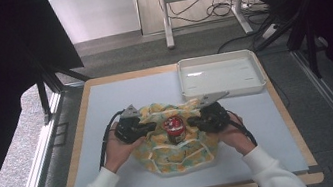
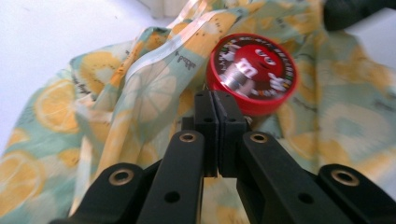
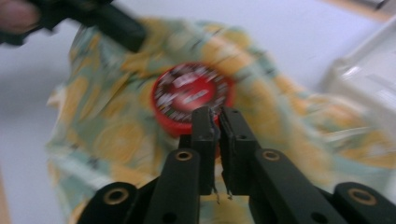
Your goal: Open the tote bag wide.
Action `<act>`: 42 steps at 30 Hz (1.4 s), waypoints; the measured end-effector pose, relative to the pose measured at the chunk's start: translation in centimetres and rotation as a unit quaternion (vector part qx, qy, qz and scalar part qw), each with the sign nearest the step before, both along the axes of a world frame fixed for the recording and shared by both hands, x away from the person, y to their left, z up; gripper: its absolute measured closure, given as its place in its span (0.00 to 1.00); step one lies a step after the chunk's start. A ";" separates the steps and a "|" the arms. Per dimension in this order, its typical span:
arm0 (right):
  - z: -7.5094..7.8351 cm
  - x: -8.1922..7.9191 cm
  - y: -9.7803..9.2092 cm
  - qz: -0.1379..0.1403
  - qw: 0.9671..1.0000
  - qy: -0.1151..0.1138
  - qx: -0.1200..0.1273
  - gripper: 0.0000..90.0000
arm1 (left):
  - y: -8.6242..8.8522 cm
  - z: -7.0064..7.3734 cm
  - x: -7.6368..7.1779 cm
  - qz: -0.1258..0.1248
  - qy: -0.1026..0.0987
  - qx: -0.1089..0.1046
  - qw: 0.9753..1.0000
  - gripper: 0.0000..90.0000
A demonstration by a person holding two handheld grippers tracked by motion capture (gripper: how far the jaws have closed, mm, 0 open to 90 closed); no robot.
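- Counter (image 1: 105,103): pale sheet over a wooden edge, I work at the near middle of it.
- White tray (image 1: 220,76): sits at the far right, well apart from my work, nothing visible in it.
- Lemon-print cloth (image 1: 177,145): bunched in a mound on the counter between my hands, edges drawn up around the middle, probably to wrap what sits inside.
- Left gripper (image 2: 215,105): at the cloth's left side, jaws pressed together with almost no gap. The left gripper view shows cloth right under the tips, but I can't tell if a fold is actually pinched.
- Right gripper (image 3: 217,119): at the cloth's right side, jaws nearly closed with a thin slit between them. That view is blurred, so a grip on fabric is not clear either.
- Red candy tin (image 2: 252,72): round, red lid with a cartoon face, lies in the cloth's centre, lid up, just beyond both sets of tips, touching neither. Cloth surrounds it, doesn't cover it yet.
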State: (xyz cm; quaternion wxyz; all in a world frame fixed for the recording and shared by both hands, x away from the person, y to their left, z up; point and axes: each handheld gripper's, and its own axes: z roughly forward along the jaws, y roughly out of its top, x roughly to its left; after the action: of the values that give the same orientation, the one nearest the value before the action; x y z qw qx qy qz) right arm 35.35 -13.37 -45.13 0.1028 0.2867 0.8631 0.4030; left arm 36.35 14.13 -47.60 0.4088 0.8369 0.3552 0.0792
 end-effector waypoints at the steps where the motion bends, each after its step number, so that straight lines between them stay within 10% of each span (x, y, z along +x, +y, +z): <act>1: -0.4 -0.2 0.4 0.007 1.000 0.007 -0.008 0.96 | -0.3 -0.4 0.6 0.002 0.008 -0.001 1.000 1.00; 14: -5.7 -2.5 2.1 0.048 0.994 0.062 -0.074 0.99 | -2.5 -4.2 5.9 0.036 0.061 0.009 0.997 1.00; 26: -6.5 -6.3 1.6 0.074 0.994 0.041 -0.077 0.99 | -2.6 -5.5 7.2 0.071 0.078 -0.002 0.994 1.00; 42: -6.4 -6.4 1.4 0.049 0.996 0.026 -0.069 0.99 | -2.8 -4.5 7.2 0.060 0.073 -0.034 0.995 1.00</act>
State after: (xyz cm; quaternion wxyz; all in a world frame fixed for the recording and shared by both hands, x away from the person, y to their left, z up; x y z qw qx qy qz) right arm 28.98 -11.96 -51.49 0.0803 0.2463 0.9043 0.3392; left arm 43.57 11.29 -52.12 0.4044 0.8035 0.4357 0.0305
